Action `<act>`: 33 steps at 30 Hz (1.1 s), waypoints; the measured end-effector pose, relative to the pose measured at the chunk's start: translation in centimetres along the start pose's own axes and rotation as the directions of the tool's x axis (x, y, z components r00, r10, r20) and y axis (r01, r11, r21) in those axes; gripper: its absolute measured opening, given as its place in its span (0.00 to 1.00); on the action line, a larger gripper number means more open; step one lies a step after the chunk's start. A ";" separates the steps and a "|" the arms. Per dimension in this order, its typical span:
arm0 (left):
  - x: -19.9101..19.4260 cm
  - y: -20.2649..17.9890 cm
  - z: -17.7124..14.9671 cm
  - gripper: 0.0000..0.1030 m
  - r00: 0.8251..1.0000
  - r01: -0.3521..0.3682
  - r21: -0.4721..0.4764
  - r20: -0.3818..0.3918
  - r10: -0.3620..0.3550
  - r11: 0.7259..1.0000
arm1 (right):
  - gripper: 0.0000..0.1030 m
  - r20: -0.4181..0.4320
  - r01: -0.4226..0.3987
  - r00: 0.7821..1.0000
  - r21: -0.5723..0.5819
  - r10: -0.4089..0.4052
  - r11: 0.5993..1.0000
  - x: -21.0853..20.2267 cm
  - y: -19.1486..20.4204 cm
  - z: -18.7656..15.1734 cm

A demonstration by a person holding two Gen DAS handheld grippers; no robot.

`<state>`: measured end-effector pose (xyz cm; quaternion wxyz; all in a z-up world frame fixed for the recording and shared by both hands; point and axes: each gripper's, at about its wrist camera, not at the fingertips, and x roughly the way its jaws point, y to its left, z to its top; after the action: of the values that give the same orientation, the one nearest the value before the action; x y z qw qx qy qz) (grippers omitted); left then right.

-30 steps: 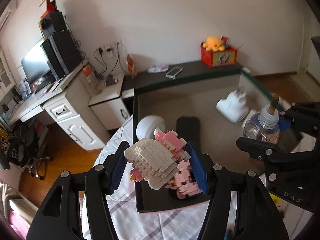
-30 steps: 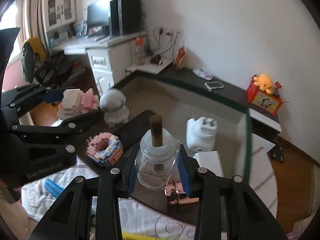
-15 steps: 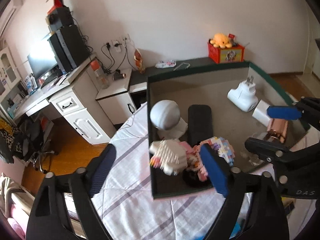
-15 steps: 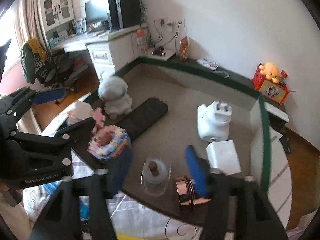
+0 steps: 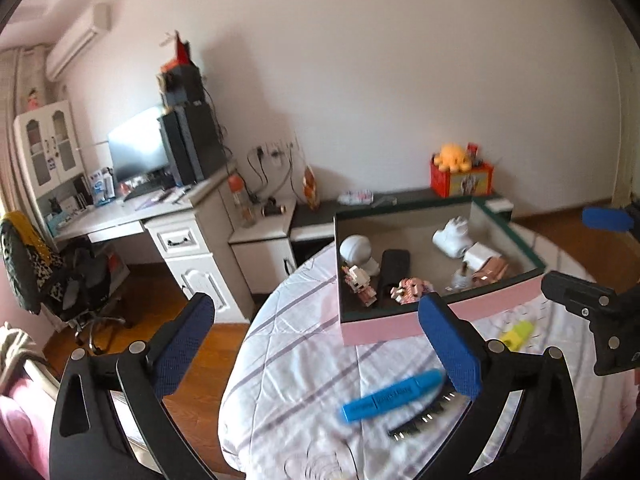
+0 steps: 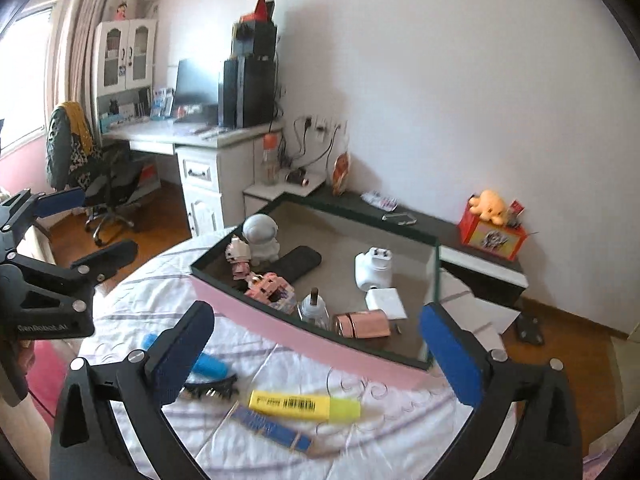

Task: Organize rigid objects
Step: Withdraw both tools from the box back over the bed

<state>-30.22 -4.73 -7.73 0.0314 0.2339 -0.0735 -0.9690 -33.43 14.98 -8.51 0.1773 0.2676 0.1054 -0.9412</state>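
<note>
Pink-sided box (image 6: 320,344) sits on the striped tablecloth (image 5: 304,344), collecting the hard bits: astronaut figure (image 6: 262,240), white plug adapter (image 6: 372,272), block-built toys (image 6: 270,286), a small glass bottle (image 6: 314,308), all inside, likely grouped to tidy the table. Outside the box, a yellow highlighter (image 6: 304,404) and blue tube (image 5: 394,396) lie on the cloth, probably next. Left gripper (image 5: 324,344): jaws wide apart, holding nothing. Right gripper (image 6: 320,356): same, spread wide, empty, above the highlighter.
</note>
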 end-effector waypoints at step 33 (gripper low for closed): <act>-9.1 -0.8 -7.0 1.00 0.997 0.070 -0.023 -0.027 -0.070 0.997 | 1.00 0.014 0.103 0.994 0.155 -0.107 0.983 -9.7 1.0 -9.1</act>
<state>-18.98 -3.98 -9.91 0.0010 0.2493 -0.0543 -0.9669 -21.04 19.40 -10.97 0.1073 0.2640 0.0444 -0.9575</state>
